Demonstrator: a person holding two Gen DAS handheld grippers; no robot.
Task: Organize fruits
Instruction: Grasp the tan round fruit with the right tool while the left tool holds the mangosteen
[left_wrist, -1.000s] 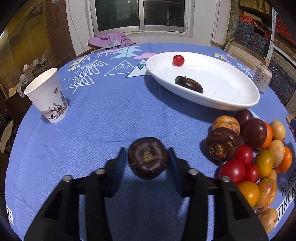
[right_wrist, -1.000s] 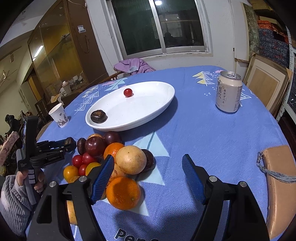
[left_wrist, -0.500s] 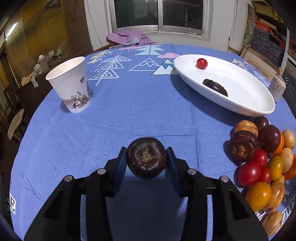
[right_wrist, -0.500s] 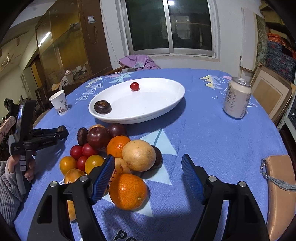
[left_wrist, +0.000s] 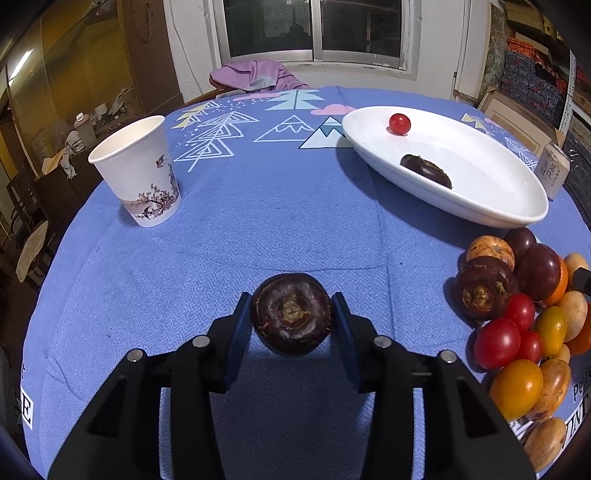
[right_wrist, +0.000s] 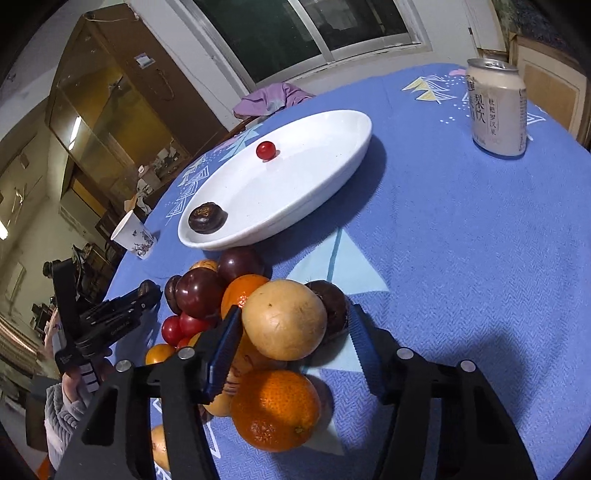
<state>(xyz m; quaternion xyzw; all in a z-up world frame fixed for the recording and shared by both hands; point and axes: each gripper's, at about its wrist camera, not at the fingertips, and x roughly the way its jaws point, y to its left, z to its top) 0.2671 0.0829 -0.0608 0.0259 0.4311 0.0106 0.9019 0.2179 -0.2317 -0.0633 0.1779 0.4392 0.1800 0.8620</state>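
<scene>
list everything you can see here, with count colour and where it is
dish: 1, white, on the blue tablecloth
cherry tomato: 1, red, in dish
dark fruit: 1, brown, in dish
fruit pile: many, mixed colours, beside dish
paper cup: 1, white
can: 1, pale
cloth: 1, purple, far edge
left tool: shut on a dark fruit
right tool: closing around a tan fruit, right pad apart from it
hand: grey sleeve, holding left tool

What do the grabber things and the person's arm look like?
Both grippers, left and right, are black plastic with silver screws and two flat blue ribbed pads. The left one has a black pistol handle with small white lettering. The person wears a fuzzy grey sleeve.
</scene>
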